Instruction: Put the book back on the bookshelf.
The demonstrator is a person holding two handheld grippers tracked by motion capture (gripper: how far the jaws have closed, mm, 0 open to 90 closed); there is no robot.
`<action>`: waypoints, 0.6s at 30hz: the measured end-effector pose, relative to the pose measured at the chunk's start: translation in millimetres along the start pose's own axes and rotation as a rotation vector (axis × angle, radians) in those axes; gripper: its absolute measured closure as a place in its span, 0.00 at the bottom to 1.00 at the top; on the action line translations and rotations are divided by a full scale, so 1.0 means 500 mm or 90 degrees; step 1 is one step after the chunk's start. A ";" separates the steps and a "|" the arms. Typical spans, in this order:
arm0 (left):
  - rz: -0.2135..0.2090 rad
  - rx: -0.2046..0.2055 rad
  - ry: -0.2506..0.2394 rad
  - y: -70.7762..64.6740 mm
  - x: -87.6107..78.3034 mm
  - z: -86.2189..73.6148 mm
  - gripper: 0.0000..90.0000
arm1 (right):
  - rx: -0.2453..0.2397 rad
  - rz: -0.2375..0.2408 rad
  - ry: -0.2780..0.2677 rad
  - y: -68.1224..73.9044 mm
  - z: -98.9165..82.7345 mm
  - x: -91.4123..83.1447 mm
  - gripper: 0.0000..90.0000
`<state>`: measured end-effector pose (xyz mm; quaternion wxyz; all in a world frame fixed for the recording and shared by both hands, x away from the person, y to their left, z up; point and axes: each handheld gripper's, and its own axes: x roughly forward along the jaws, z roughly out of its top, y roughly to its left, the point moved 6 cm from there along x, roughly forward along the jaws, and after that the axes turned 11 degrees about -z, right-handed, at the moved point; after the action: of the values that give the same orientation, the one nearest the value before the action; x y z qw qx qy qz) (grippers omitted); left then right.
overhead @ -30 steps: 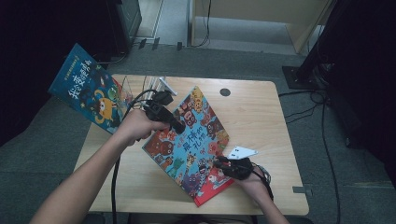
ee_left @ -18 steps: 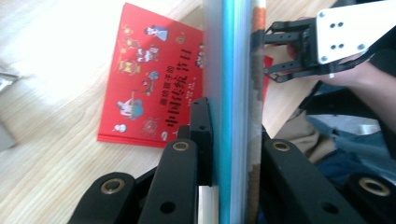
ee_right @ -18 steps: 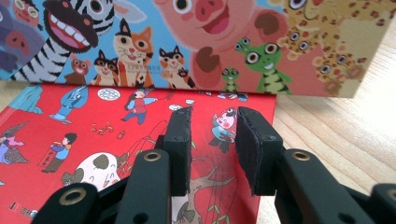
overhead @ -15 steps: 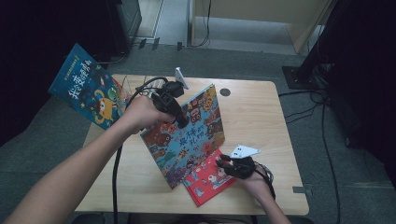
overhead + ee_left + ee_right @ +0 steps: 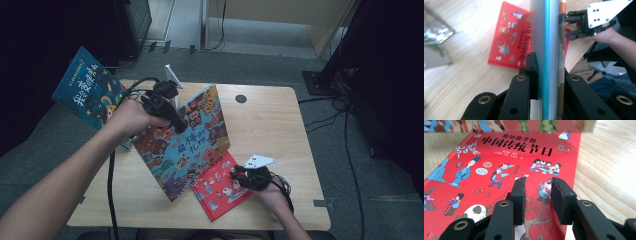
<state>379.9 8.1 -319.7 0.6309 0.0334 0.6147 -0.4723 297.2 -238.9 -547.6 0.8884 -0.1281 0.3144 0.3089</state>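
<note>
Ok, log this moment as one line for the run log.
left gripper: shut on colourful book, tilted up off table | right gripper: jaws just opening, nothing between, over red book | red book: flat

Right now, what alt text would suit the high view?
A person's left claw lifts a colourful picture book off a red book on a wooden table; the right claw rests over the red book.

Red book (image 5: 220, 187): I see its upper part hidden under the lifted picture book (image 5: 182, 142).
Blue book (image 5: 90, 92): hangs off the table's (image 5: 280, 130) left edge, partly behind my left hand (image 5: 127, 117).
</note>
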 end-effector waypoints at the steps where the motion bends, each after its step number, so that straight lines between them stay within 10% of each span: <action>1: 0.005 -0.002 0.001 0.001 -0.007 -0.005 0.91 | 0.002 0.001 0.000 0.000 0.002 0.001 0.72; 18: 0.010 -0.062 -0.043 0.034 -0.080 -0.097 0.91 | 0.002 0.017 -0.012 0.002 0.026 0.027 0.64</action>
<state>362.7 70.2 -308.3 0.6561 -0.0086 0.6149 -0.4374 310.7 -226.3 -546.3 0.8874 -0.1193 0.3081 0.3214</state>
